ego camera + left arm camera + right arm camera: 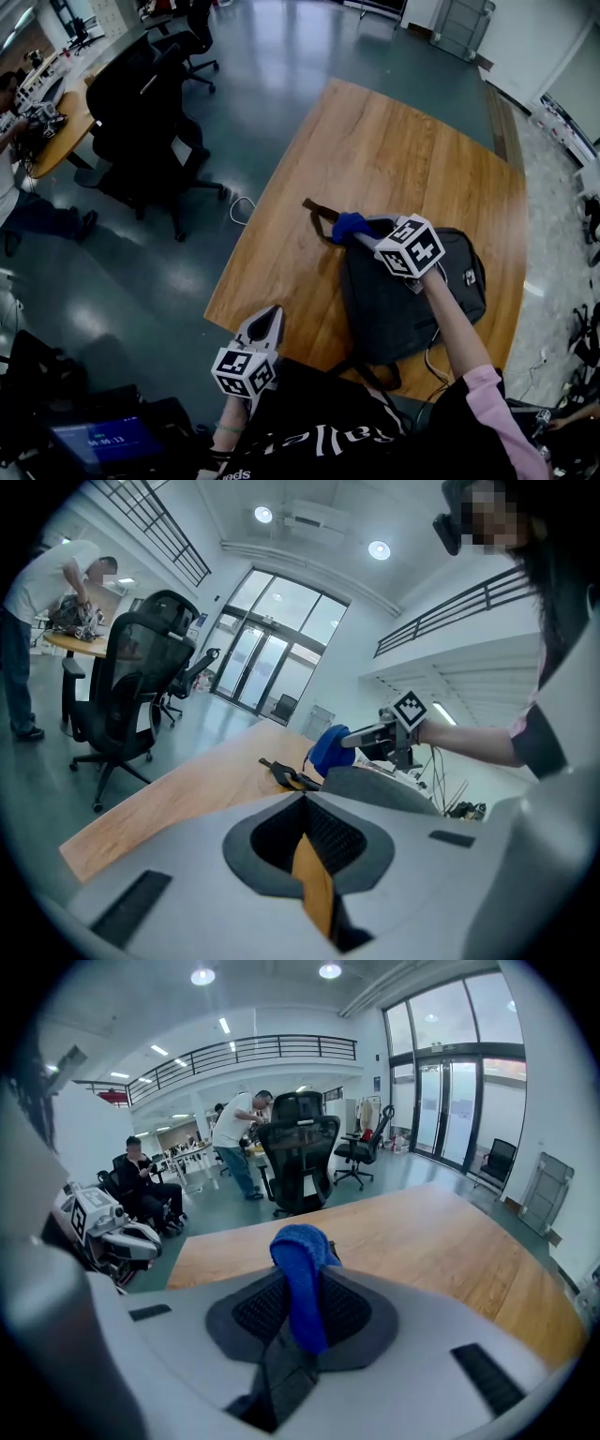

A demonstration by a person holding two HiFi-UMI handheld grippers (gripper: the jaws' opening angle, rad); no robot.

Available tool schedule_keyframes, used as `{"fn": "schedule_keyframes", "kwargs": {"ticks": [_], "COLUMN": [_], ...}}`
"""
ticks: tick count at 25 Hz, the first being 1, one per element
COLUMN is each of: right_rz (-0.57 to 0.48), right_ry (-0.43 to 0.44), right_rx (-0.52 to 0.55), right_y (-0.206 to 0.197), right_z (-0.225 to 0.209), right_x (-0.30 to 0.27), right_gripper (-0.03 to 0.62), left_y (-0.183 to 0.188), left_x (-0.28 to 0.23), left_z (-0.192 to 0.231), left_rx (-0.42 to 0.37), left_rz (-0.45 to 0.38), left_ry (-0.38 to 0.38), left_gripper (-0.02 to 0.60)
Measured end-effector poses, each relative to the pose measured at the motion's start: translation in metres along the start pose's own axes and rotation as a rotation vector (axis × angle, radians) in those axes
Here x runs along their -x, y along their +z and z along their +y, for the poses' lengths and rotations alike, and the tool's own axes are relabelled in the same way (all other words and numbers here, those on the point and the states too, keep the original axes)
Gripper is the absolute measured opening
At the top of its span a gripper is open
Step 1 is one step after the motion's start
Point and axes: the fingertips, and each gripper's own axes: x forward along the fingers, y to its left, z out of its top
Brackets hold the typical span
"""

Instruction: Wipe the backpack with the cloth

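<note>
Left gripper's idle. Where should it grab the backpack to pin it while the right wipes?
Probably the shoulder strap looping out at the near end of the backpack, coming in low from the left. The backpack lies flat, so its broad panel offers the jaws no edge; the strap is thin and free, and clear of the right gripper holding the cloth at the far end.

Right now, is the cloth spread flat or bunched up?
Bunched up. The blue cloth is pinched into a wad between the right claw's shut jaws, at the backpack's top edge.
</note>
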Motion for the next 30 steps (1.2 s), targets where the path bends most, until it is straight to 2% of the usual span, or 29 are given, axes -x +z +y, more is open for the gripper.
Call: {"fn": "schedule_keyframes", "kwargs": {"ticks": [6,16,23,30], "right_rz": [-0.030,-0.095,-0.142,-0.169], "right_ry": [-0.009,0.030,0.091,0.171], "right_rx": [-0.016,-0.007,-0.011,-0.022], "right_y": [-0.002,-0.030,-0.061,-0.109], "right_z": [0.012,0.057,0.093,0.136], "right_x": [0.021,0.057,0.096,0.133], "right_gripper": [0.066,0.066,0.066,0.066], "left_y": [0.003,-0.003,-0.023,-0.050], "left_x": [0.001,0.005,0.011,0.022], "left_z": [-0.001,-0.038,-0.084,-0.137], "left_rx": [-0.019,-0.068,-0.066,-0.056], "left_rz": [0.001,-0.010,-0.029,-0.063], "left_ry": [-0.018,-0.042,-0.029,0.000], "left_gripper": [-0.002,-0.002,-0.002,-0.002]}}
